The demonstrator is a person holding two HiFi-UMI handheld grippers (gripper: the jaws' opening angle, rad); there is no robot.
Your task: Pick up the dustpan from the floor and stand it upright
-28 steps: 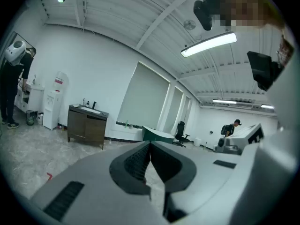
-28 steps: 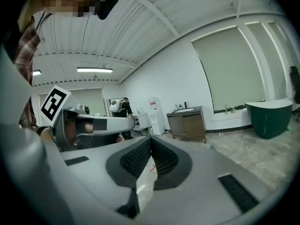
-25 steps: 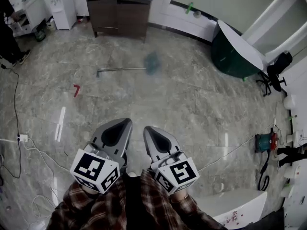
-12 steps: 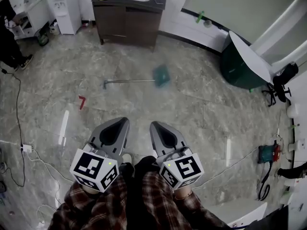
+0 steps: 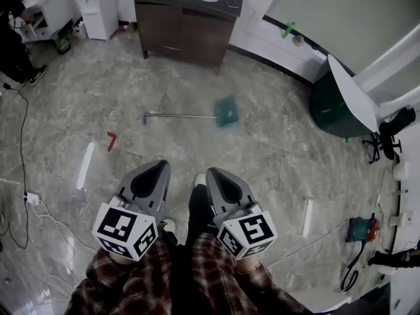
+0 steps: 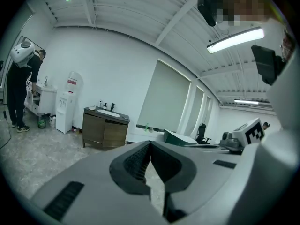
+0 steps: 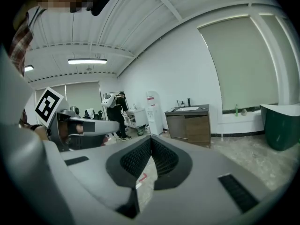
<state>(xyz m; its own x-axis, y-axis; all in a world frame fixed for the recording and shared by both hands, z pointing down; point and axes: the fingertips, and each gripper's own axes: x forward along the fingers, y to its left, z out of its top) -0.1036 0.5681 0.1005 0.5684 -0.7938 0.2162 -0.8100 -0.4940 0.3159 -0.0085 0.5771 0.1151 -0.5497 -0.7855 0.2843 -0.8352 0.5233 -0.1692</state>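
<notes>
A teal dustpan lies flat on the grey marble floor in the head view, its long metal handle stretching to the left. My left gripper and right gripper hang side by side well short of it, both pointing toward it. Each is shut with nothing between its jaws; the left gripper and the right gripper show tips pressed together in their own views. The dustpan is hidden behind the jaws in both gripper views.
A dark wood vanity with a sink stands against the far wall beyond the dustpan. A green bin sits at the right, a red mark and white cables at the left. A person stands far left.
The dustpan and vanity have shifted right and closer in the head view as I walk forward. Both grippers keep their side-by-side pose, still shut.
</notes>
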